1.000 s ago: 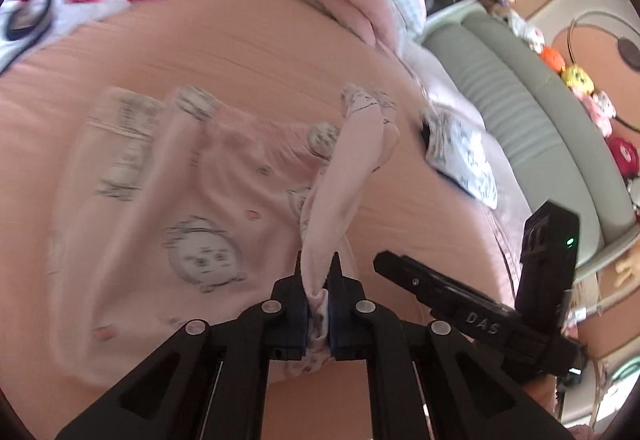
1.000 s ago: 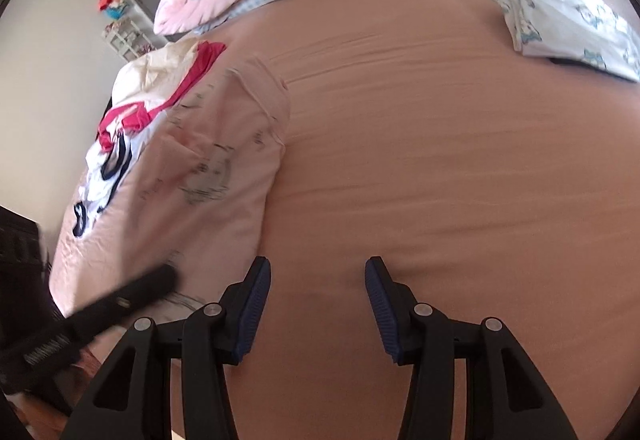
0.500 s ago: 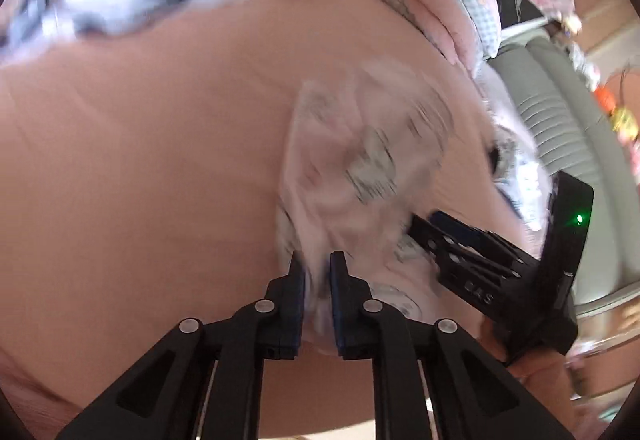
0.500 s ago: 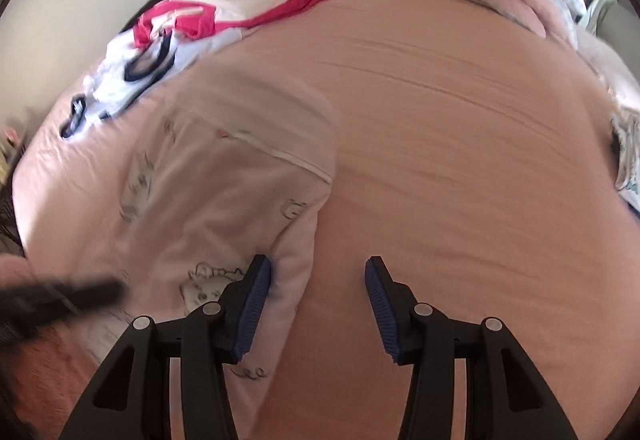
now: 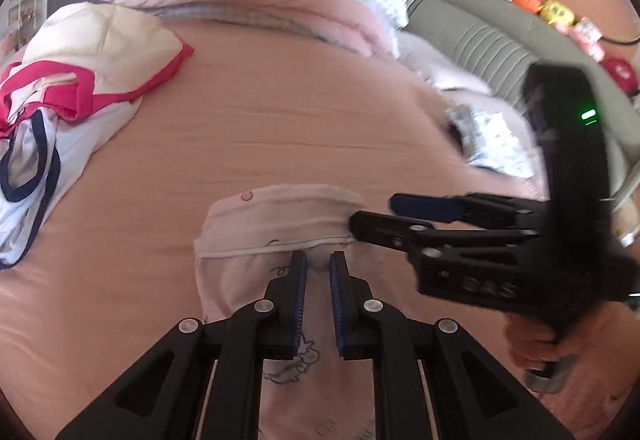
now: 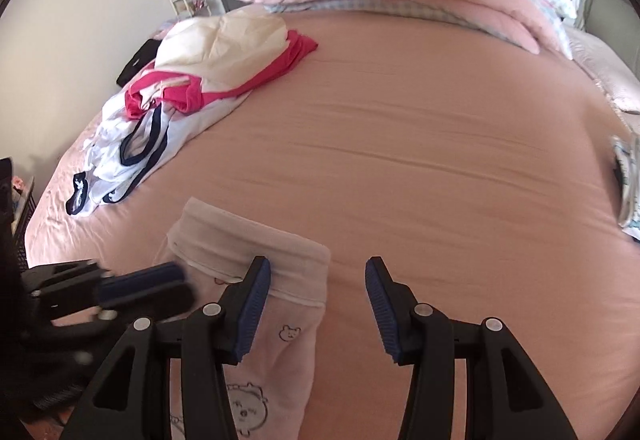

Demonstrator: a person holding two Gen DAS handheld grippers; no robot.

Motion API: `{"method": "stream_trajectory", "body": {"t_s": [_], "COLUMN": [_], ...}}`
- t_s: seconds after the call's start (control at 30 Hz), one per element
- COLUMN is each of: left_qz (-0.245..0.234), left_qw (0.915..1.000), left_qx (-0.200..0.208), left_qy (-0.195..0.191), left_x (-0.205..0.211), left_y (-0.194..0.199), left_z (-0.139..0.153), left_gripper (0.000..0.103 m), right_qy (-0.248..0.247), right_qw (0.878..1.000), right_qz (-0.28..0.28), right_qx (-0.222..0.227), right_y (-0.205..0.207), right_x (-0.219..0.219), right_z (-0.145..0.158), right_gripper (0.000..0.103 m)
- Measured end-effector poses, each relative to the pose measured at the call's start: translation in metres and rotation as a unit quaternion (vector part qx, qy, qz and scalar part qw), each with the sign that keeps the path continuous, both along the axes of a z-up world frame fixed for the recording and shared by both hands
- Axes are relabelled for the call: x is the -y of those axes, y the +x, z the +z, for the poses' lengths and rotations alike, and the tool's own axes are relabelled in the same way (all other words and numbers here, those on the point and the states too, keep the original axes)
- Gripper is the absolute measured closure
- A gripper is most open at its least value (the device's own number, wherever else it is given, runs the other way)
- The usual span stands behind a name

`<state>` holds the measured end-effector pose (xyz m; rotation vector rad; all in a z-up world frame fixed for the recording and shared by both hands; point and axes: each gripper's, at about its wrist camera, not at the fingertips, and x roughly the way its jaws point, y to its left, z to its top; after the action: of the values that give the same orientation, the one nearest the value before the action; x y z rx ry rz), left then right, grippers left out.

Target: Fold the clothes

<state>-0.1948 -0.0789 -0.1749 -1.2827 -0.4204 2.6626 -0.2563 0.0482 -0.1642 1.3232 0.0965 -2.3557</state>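
- Here, the pink pants (image 5: 276, 240) lie flat on the near part of the bed (image 5: 280, 120), folded end pointing far.
- Thin and soft, they will likely sag and slip once lifted; the doubled far band or a corner looks the best hold.
- The left hand-held gripper (image 5: 318, 268) hovers over the pants, jaws nearly together with a small gap; cloth shows between them, but whether it is pinched I cannot tell.
- The right hand-held gripper (image 6: 318, 272) is wide open, empty, its left finger over the band's right end.
- Far left, unfolded clothes (image 6: 180, 88) wait in a heap.
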Motion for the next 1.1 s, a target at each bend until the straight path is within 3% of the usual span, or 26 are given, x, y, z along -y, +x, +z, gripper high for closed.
{"method": "stream_trajectory", "body": {"t_s": [0.07, 0.13, 0.17, 0.23, 0.37, 0.43, 0.5, 0.6, 0.67, 0.73, 0.8, 0.83, 0.9, 0.97, 1.03, 1.1], "left_qz": [0.036, 0.093, 0.116, 0.144, 0.103, 0.08, 0.057, 0.022, 0.007, 0.031, 0.045, 0.064, 0.097, 0.091, 0.046, 0.0], "left_qw": [0.9984, 0.9931, 0.9901, 0.983, 0.9892, 0.9916, 0.9929, 0.9933, 0.997, 0.9985, 0.9952, 0.9911, 0.9806, 0.9859, 0.9959, 0.9995], "left_qx": [0.007, 0.037, 0.056, 0.065, 0.027, 0.007, -0.013, -0.044, -0.018, 0.043, 0.047, 0.054, 0.05, 0.037, 0.026, 0.018], "left_qy": [0.044, 0.062, 0.056, 0.094, 0.101, 0.102, 0.103, 0.105, 0.075, -0.014, -0.072, -0.103, -0.163, -0.136, -0.074, -0.024], "left_x": [0.02, 0.04, 0.048, 0.067, 0.057, 0.05, 0.044, 0.035, 0.019, 0.01, 0.006, 0.005, 0.002, 0.0, -0.009, -0.022], "left_y": [0.001, 0.008, 0.013, 0.027, 0.031, 0.033, 0.034, 0.037, 0.033, 0.028, 0.036, 0.04, 0.052, 0.067, 0.078, 0.089], "left_z": [-0.013, -0.029, -0.037, -0.042, -0.025, -0.015, -0.006, 0.007, -0.001, -0.02, -0.019, -0.014, 0.0, 0.008, 0.012, 0.014], "left_gripper": [0.09, 0.091, 0.094, 0.093, 0.094, 0.094, 0.093, 0.093, 0.093, 0.09, 0.092, 0.092, 0.092, 0.092, 0.092, 0.092], "right_qy": [0.017, 0.025, 0.019, -0.003, -0.013, -0.041, -0.081, -0.047, -0.012, 0.022, 0.062, 0.063, 0.121, 0.147, 0.14, 0.075], "right_qw": [1.0, 1.0, 1.0, 0.999, 0.994, 0.991, 0.991, 0.998, 1.0, 1.0, 0.998, 0.998, 0.991, 0.984, 0.983, 0.994], "right_qz": [0.01, -0.004, -0.016, -0.043, -0.104, -0.124, -0.102, -0.04, -0.008, 0.007, -0.006, -0.009, -0.01, -0.007, -0.004, -0.002], "right_qx": [-0.012, -0.019, -0.013, 0.006, 0.001, 0.004, 0.018, 0.005, 0.003, 0.009, 0.002, -0.01, -0.059, -0.098, -0.119, -0.084], "right_y": [-0.006, -0.012, -0.015, -0.02, -0.021, -0.018, -0.009, 0.024, 0.049, 0.072, 0.088, 0.095, 0.111, 0.121, 0.129, 0.129], "right_x": [0.013, 0.015, 0.012, 0.004, -0.012, -0.025, -0.027, -0.008, 0.001, 0.004, -0.005, -0.011, -0.01, -0.007, -0.008, -0.013], "right_z": [-0.006, -0.012, -0.014, -0.02, -0.012, -0.004, 0.001, 0.002, -0.007, -0.023, -0.039, -0.037, -0.023, -0.009, 0.004, 0.006], "right_gripper": [0.05, 0.037, 0.037, 0.037, 0.038, 0.038, 0.038, 0.038, 0.038, 0.038, 0.037, 0.037, 0.037, 0.037, 0.037, 0.037]}}
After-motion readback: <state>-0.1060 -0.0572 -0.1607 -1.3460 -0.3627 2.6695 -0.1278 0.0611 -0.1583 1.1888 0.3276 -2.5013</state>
